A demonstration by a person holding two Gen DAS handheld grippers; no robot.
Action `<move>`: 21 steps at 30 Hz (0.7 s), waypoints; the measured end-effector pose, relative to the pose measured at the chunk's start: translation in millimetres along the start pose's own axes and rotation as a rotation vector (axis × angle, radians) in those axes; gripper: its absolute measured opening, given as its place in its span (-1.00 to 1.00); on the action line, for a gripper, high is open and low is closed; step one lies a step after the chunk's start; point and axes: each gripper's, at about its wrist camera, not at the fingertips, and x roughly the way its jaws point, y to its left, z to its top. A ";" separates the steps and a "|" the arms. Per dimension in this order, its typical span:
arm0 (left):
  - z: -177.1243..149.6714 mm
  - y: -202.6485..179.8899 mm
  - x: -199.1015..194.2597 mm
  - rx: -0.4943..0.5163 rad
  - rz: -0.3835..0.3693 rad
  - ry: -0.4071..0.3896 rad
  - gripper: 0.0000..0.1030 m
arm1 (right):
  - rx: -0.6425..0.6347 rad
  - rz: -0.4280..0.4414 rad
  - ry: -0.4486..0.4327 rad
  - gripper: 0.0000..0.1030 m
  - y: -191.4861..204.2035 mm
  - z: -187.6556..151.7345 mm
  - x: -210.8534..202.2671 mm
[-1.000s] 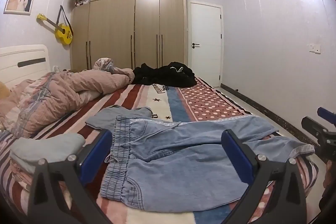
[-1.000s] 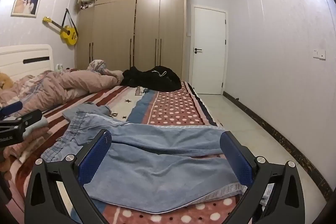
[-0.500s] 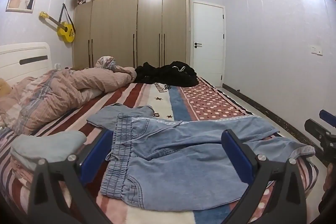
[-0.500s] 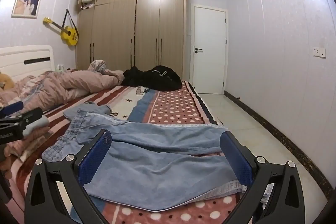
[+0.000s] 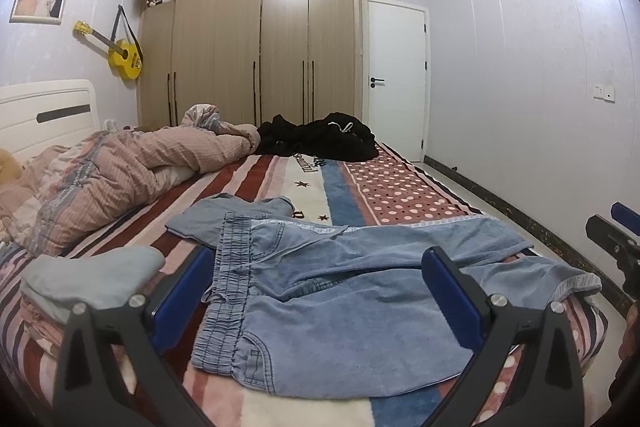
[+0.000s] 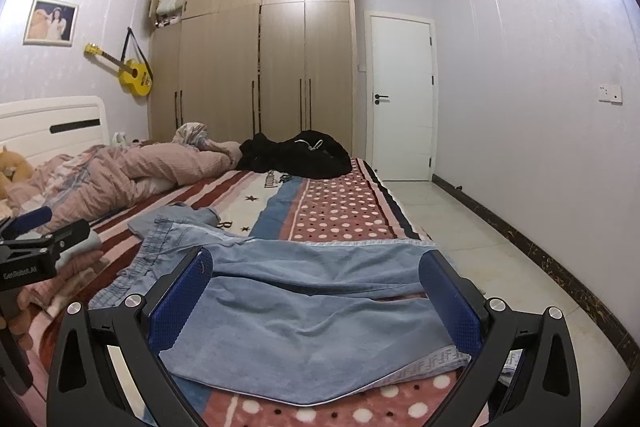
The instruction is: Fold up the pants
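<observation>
Light blue denim pants (image 5: 344,303) lie spread across the near end of the bed, elastic waistband to the left, legs running right to the bed's edge. They also show in the right wrist view (image 6: 304,311). My left gripper (image 5: 320,291) is open and empty, held above the waistband end. My right gripper (image 6: 316,291) is open and empty, held above the leg end. Each gripper shows at the edge of the other's view, the right one (image 5: 616,239) and the left one (image 6: 36,247).
A second blue garment (image 5: 224,215) lies under the waistband. A folded grey cloth (image 5: 92,275) sits at the left. A pink quilt (image 5: 132,167) and black clothes (image 5: 320,139) lie farther back. The patterned blanket (image 5: 392,187) covers the bed; floor (image 6: 480,227) runs along its right.
Both grippers have shifted slightly, so the pants sit a little lower in both views. The pants have not moved and both grippers stay open.
</observation>
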 end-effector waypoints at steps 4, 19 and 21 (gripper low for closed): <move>-0.7 -1.0 0.8 -0.001 -0.003 0.001 0.99 | 0.001 0.000 0.003 0.99 -0.1 -0.6 -0.4; -2.0 -2.1 4.6 -0.008 -0.009 0.005 0.99 | -0.010 -0.008 0.010 0.99 2.3 -3.7 -2.3; -2.2 -0.3 3.9 -0.011 -0.011 0.006 0.99 | -0.001 -0.004 0.010 0.99 0.6 -3.6 -2.5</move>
